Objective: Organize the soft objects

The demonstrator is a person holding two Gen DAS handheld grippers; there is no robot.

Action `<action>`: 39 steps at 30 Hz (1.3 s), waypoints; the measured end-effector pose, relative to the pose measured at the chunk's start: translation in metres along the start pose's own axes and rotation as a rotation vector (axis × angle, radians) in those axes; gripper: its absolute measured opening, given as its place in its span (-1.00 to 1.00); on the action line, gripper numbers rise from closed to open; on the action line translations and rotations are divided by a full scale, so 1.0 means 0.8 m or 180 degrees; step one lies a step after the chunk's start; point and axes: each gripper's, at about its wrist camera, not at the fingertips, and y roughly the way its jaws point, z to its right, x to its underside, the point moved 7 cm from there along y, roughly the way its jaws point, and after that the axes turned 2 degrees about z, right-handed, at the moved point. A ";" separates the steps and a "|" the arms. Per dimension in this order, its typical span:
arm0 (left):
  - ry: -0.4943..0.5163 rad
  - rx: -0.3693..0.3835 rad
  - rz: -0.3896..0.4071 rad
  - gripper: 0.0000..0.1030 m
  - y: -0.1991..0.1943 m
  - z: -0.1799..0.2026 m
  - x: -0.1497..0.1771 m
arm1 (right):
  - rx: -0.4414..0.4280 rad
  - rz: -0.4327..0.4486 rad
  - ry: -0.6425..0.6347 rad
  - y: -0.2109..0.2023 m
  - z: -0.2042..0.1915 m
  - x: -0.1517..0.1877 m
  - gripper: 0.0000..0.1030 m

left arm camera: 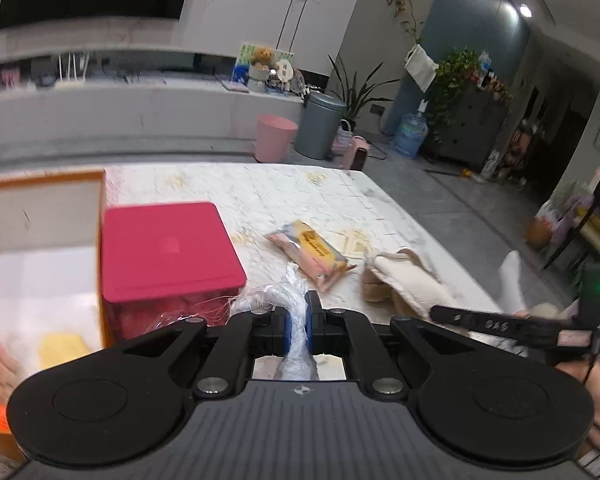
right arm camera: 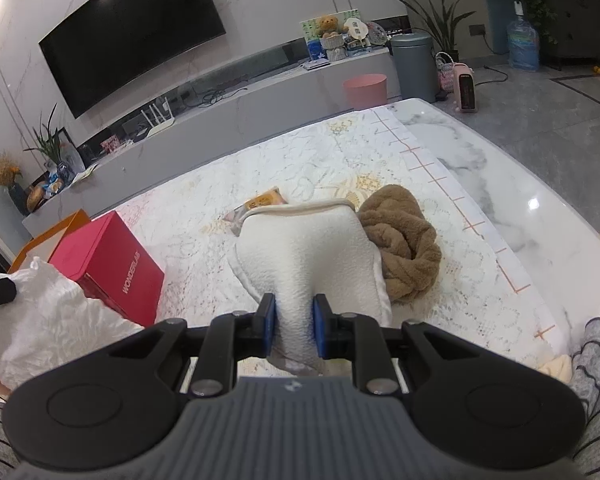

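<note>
My left gripper (left arm camera: 298, 320) is shut on a crinkled clear plastic bag (left arm camera: 296, 304), held beside the red box (left arm camera: 168, 248) and the open orange box (left arm camera: 40, 216). In the right wrist view the same bag (right arm camera: 48, 320) hangs at the left. My right gripper (right arm camera: 295, 326) is shut on a white fleecy cloth (right arm camera: 312, 248), lifted over the table. A brown plush item (right arm camera: 404, 240) lies against the cloth on its right. A yellow and pink snack packet (left arm camera: 312, 252) lies mid-table; it also shows behind the cloth in the right wrist view (right arm camera: 260, 204).
The orange box holds a yellow item (left arm camera: 62, 344) and pink and orange items at its near left. The table (right arm camera: 500, 184) has a lace cover with a bare marble strip at the right. Beyond it stand a pink bin (left arm camera: 274, 138) and a grey bin (left arm camera: 320, 124).
</note>
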 end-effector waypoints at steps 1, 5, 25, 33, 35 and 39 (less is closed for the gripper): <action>-0.0062 0.0068 -0.0028 -0.86 0.002 -0.003 0.001 | -0.0009 -0.0005 -0.0013 0.001 -0.002 0.000 -0.64; -0.0251 0.0260 -0.0132 -0.84 0.009 -0.014 0.006 | -0.0193 0.0009 -0.0016 -0.003 -0.015 0.001 -0.64; -0.0360 0.0661 0.0037 -0.88 -0.018 0.023 -0.021 | -0.0487 0.0133 -0.0057 -0.026 -0.038 -0.006 -0.64; -0.0120 0.0980 0.0219 -0.88 -0.051 0.085 -0.070 | -0.0401 0.0135 0.0002 -0.024 -0.030 -0.007 -0.64; -0.0073 0.1012 0.0268 -0.88 -0.062 0.092 -0.084 | -0.0405 0.0129 0.0010 -0.024 -0.030 -0.007 -0.64; 0.0071 0.1039 0.0338 -0.88 -0.085 0.105 -0.107 | -0.0412 0.0138 0.0023 -0.024 -0.028 -0.007 -0.64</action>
